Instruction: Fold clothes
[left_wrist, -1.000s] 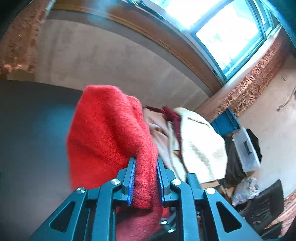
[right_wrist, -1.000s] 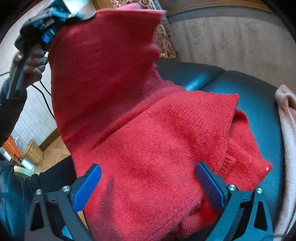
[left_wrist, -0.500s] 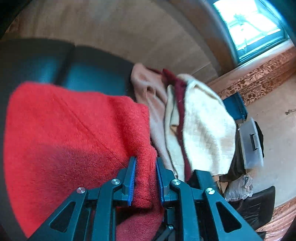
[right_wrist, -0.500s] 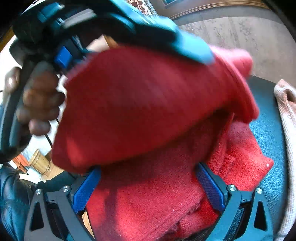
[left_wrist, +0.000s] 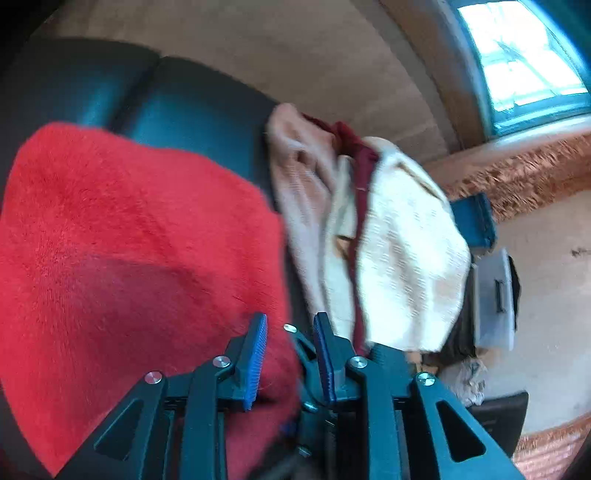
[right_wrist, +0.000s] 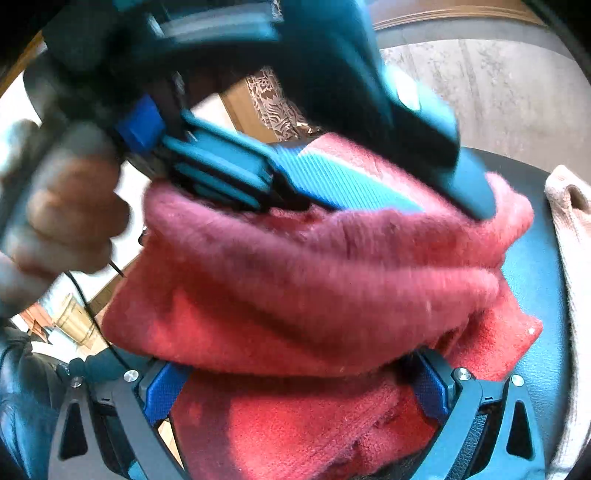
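We see the red sweater (left_wrist: 122, 251) filling the left half of the left wrist view, doubled over on the dark sofa seat (left_wrist: 192, 110). Our left gripper (left_wrist: 290, 354) has its pads parted, with an edge of knit lying loose between them (released, we judge, so the fold can settle). Low in the right wrist view, our right gripper (right_wrist: 295, 384) spreads wide around the bundle, steadying it. A pile of pale clothes (left_wrist: 399, 251) waits centre-right.

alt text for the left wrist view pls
The left gripper, jaws slightly apart, sits at the edge of a red sweater spread on a dark sofa. A pile of cream and pink clothes lies right of it.
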